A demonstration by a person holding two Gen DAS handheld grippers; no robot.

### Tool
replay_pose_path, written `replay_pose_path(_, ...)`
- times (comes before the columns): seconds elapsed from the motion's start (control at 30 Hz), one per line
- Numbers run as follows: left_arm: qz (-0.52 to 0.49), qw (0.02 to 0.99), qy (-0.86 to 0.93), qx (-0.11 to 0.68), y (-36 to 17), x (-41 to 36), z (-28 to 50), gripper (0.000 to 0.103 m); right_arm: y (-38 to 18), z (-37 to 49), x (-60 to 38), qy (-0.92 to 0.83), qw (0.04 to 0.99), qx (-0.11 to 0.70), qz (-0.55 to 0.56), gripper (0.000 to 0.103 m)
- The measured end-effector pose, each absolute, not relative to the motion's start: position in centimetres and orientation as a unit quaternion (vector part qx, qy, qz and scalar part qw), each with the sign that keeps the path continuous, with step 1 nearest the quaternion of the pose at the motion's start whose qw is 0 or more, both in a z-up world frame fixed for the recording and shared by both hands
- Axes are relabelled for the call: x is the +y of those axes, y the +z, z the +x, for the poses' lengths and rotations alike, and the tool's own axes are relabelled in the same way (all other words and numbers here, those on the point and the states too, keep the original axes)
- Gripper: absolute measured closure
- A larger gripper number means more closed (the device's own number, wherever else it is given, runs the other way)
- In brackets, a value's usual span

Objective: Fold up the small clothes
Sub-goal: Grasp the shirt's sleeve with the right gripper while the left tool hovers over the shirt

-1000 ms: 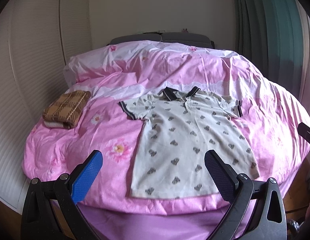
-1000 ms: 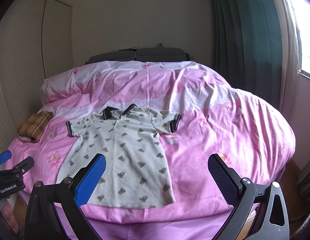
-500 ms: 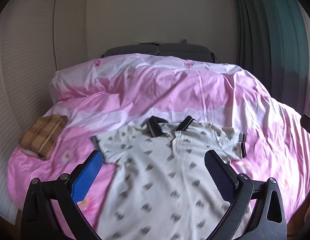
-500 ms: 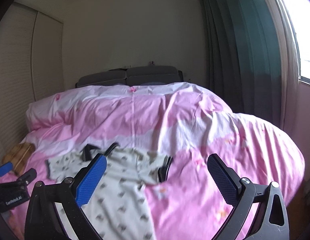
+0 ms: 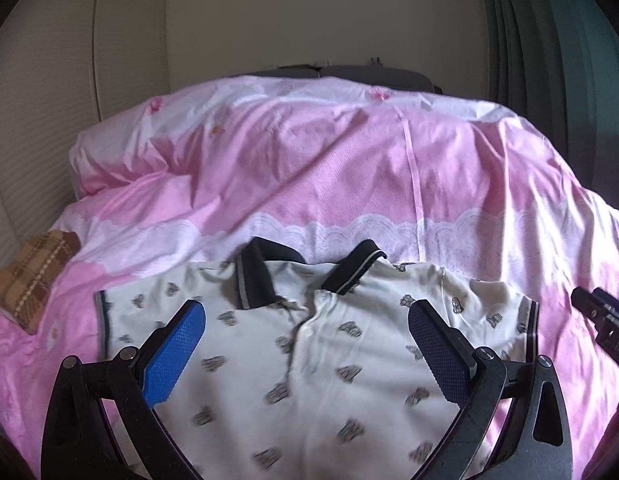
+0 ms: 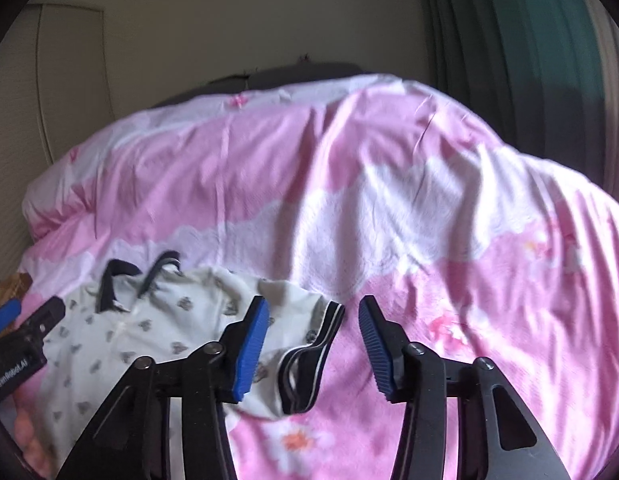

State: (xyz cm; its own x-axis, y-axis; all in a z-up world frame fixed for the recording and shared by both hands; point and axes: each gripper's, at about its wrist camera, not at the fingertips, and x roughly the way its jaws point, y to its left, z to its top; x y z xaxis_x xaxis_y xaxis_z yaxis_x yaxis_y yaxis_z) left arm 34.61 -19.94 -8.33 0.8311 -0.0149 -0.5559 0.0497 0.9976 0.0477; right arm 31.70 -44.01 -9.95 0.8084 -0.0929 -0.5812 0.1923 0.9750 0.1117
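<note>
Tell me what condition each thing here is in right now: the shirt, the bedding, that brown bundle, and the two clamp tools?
Polo shirt: unfolded, front up, collar away from the cameras.
Right sleeve cuff: lying between the right tool's fingers, not yet pinched.
Pink duvet: spread over the bed, wrinkled.
Brown plaid cloth: already folded, lying apart from the shirt.
Left gripper: open wide above the shirt's chest.
Right gripper: open; jaws have just been closing.

We look low and close over the polo shirt (image 5: pixel 309 360) from the left wrist, facing the headboard, right wrist beside its sleeve, both views sharing the pink bed (image 6: pixel 389 200).
</note>
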Motion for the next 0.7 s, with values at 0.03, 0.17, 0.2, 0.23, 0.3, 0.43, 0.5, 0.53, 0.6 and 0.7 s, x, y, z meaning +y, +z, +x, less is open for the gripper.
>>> replay_pose_path(0.03,0.03,0.956,-0.016,0.293,-8.8,-20.4,35.2,0.0,-10.6,32.4,-44.3,-0.073,0.946,0.306,0.082,0.06)
replay_pose_path(0.17,0.032,0.953,-0.011,0.302,-10.4,-21.7,37.2,0.0,-12.9,34.6,-45.8,-0.063,0.94,0.326,0.079,0.066)
replay_pose_path(0.2,0.032,0.952,-0.01,0.304,-10.7,-21.9,37.5,0.0,-13.5,35.0,-46.4,-0.062,0.939,0.329,0.083,0.066)
replay_pose_path(0.23,0.033,0.952,-0.009,0.305,-10.9,-22.1,37.9,0.0,-13.8,35.4,-46.7,-0.058,0.938,0.331,0.087,0.066)
replay_pose_path(0.3,0.036,0.951,-0.006,0.306,-11.5,-22.4,38.4,0.0,-14.6,36.2,-47.3,-0.048,0.934,0.339,0.097,0.066)
replay_pose_path(0.43,0.036,0.95,-0.006,0.309,-12.1,-22.7,39.1,0.0,-16.1,37.3,-48.2,-0.04,0.927,0.358,0.105,0.066)
replay_pose_path(0.5,0.037,0.95,-0.007,0.31,-12.3,-22.8,39.3,0.0,-16.5,37.8,-48.4,-0.033,0.926,0.359,0.11,0.066)
replay_pose_path(0.53,0.037,0.95,-0.007,0.311,-12.4,-22.9,39.4,0.0,-16.7,37.9,-48.6,-0.029,0.926,0.36,0.114,0.066)
replay_pose_path(0.6,0.037,0.949,-0.008,0.313,-12.6,-23.1,39.6,0.0,-17.1,38.2,-48.7,-0.023,0.925,0.36,0.119,0.071)
replay_pose_path(0.7,0.037,0.948,-0.008,0.315,-12.8,-23.1,39.6,0.0,-17.4,38.6,-48.8,-0.003,0.922,0.365,0.132,0.083)
